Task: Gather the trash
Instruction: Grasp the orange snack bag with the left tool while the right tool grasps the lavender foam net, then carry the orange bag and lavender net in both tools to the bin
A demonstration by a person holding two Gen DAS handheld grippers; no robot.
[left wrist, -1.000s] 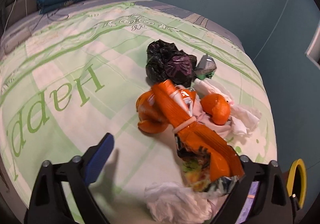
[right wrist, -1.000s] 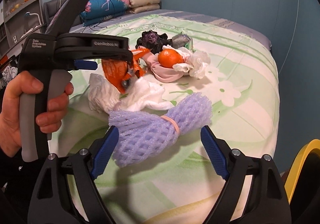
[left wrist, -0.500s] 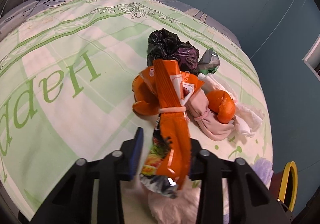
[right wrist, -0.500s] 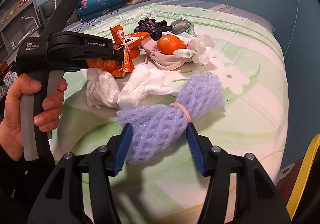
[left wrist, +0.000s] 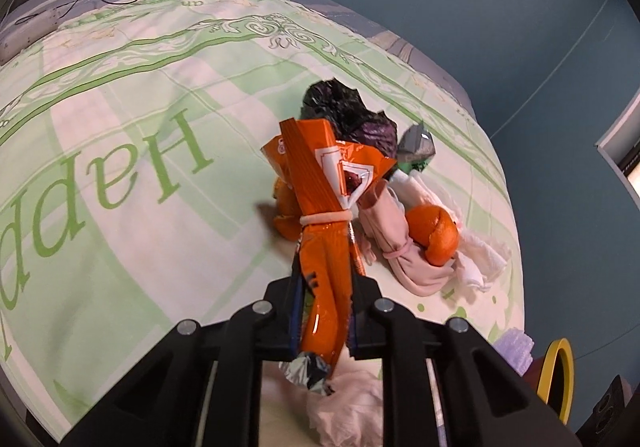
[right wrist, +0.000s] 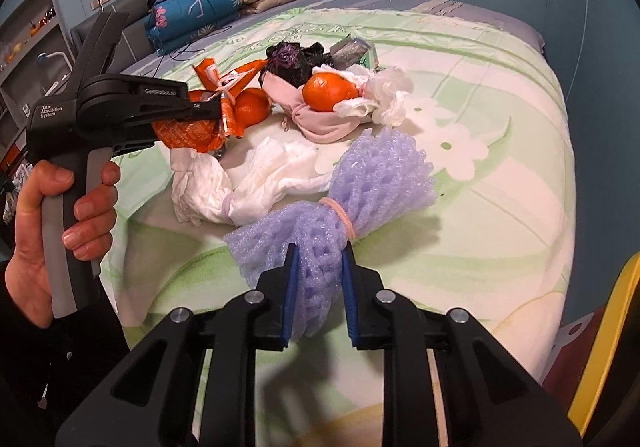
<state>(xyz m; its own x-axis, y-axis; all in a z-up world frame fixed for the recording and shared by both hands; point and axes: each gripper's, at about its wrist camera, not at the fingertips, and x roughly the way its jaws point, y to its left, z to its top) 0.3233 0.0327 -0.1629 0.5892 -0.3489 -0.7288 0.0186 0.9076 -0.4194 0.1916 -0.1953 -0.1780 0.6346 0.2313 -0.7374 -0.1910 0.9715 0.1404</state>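
The left gripper (left wrist: 324, 311) is angled down toward the bed (left wrist: 132, 231), and its jaws are seen closing on the lower end of an orange wrapper (left wrist: 320, 223) that is tied at the middle with a band. The wrapper is pinched between the pads and stands up from them. In the right wrist view the left hand (right wrist: 60, 223) is wrapped around the tool's grey handle, fingers curled at the front. The right gripper (right wrist: 318, 299) is likewise tilted downward, its blue pads closing on the near end of a purple foam net (right wrist: 360, 187), which is squeezed between them. Beyond the net on the bed are found a white tissue wad (right wrist: 248, 183), a tangerine (right wrist: 328, 91) on a pink cloth (right wrist: 320, 123), and a black bag (right wrist: 296, 59).
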